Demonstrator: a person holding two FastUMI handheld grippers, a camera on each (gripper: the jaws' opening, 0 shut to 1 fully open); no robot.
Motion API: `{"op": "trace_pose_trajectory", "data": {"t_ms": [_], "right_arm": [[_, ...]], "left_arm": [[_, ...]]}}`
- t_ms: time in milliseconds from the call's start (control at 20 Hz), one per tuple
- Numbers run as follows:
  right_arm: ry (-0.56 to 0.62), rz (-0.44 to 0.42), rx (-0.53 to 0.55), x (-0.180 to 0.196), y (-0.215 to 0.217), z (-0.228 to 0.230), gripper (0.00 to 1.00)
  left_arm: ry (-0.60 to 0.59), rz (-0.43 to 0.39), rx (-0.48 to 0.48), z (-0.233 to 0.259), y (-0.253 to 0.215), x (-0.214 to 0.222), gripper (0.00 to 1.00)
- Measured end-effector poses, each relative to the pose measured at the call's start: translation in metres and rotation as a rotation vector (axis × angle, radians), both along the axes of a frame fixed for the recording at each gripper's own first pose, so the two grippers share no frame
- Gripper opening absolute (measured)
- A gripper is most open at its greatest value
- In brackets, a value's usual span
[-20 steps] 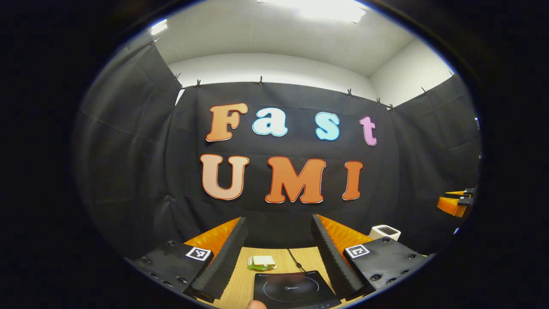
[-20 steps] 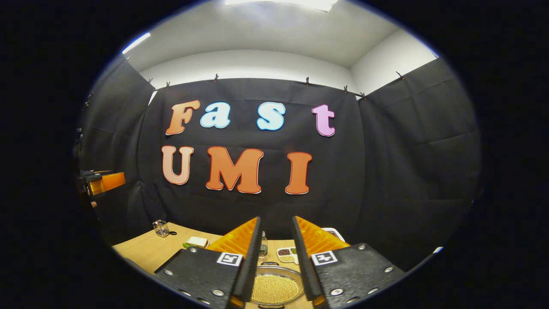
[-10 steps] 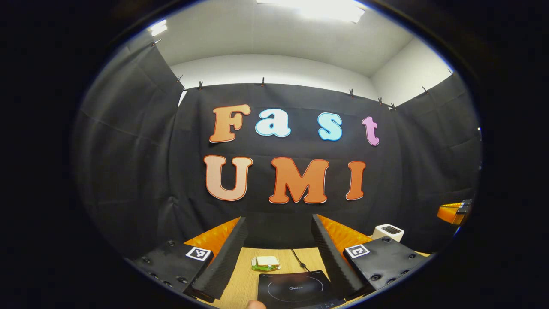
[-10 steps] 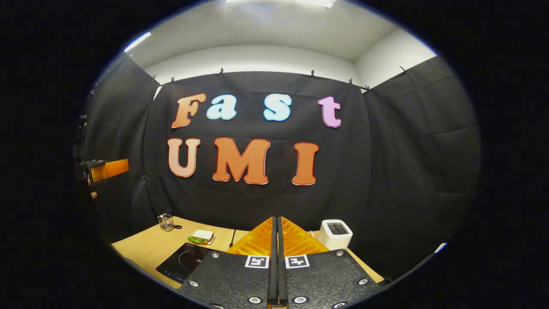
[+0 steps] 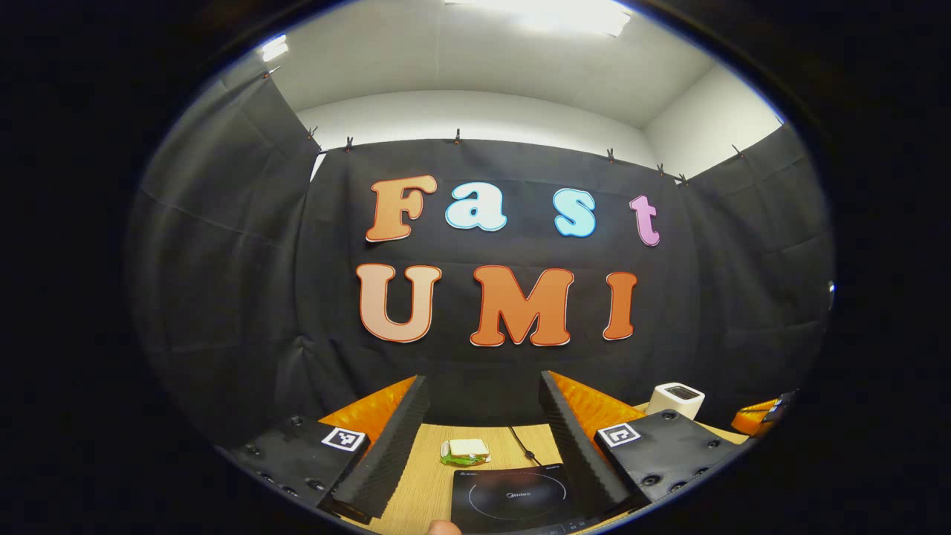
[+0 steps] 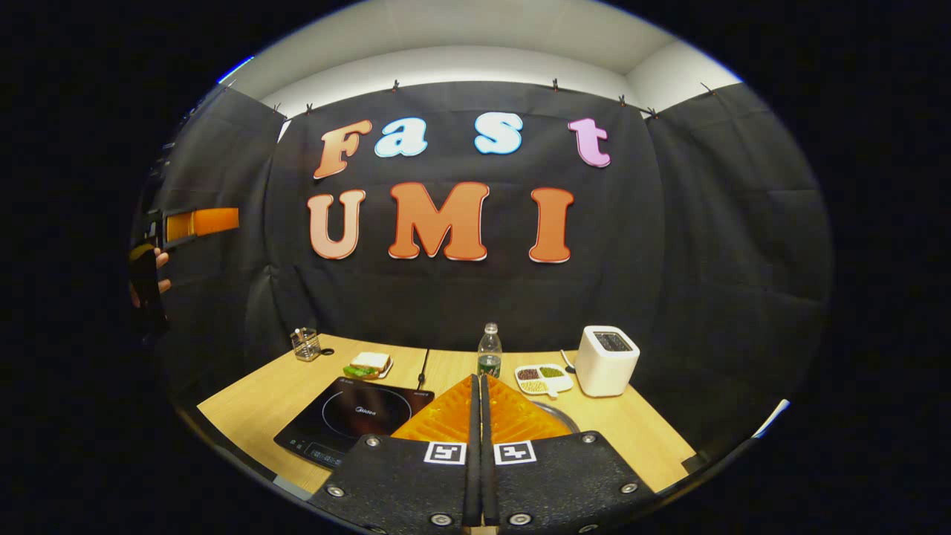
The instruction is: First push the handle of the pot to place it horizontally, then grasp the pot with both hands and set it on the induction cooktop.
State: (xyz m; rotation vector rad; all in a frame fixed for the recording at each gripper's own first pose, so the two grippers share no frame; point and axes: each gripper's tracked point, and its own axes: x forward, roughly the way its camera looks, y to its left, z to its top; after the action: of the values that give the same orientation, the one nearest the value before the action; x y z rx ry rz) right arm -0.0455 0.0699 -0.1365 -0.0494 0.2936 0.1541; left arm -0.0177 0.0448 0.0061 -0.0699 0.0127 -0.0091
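My right claw [image 6: 479,416] is pressed fully closed with nothing between its fingers, raised above the near edge of the tabletop [image 6: 245,409]. My left claw [image 5: 483,423] stands wide open and empty, hanging over the near part of the induction cooktop [image 5: 513,498], which lies flat by the near edge toward the tabletop's left side. The pot [image 6: 559,413] sits just beyond my closed right fingers and slightly to their right, with little more than a curved sliver of its rim peeking out, so I cannot tell which way its handle points. That is my main worry: coming down half blind, I could strike the rim instead of the handle and shove the whole pot toward the small divided dish [image 6: 544,377] or the white toaster [image 6: 606,359] standing close behind it near the far right of the tabletop. A hard push might also skid the pot rather than swing the handle. Farther back stand a water bottle [image 6: 488,351] at the far edge's middle, a sandwich [image 6: 367,364] behind the cooktop, and a glass holder [image 6: 304,344] at the far left corner.
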Motion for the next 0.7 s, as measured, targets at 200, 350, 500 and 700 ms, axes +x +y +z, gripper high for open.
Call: {"op": "trace_pose_trajectory", "data": {"t_ms": [200, 350, 500, 700], "right_arm": [[0.069, 0.009, 0.007, -0.011, 0.007, -0.043, 0.0], [0.14, 0.03, 0.021, -0.021, 0.012, -0.078, 0.0], [0.22, 0.034, 0.03, -0.026, 0.011, -0.117, 0.0], [0.315, 0.032, 0.041, -0.032, 0.009, -0.164, 0.0]], "left_arm": [[0.01, 0.001, 0.007, -0.006, -0.001, -0.001, 0.98], [0.024, -0.003, 0.009, -0.012, -0.005, 0.001, 0.98], [0.031, -0.014, 0.004, -0.016, -0.008, 0.0, 0.98], [0.041, -0.018, 0.009, -0.022, -0.013, 0.003, 0.98]]}}
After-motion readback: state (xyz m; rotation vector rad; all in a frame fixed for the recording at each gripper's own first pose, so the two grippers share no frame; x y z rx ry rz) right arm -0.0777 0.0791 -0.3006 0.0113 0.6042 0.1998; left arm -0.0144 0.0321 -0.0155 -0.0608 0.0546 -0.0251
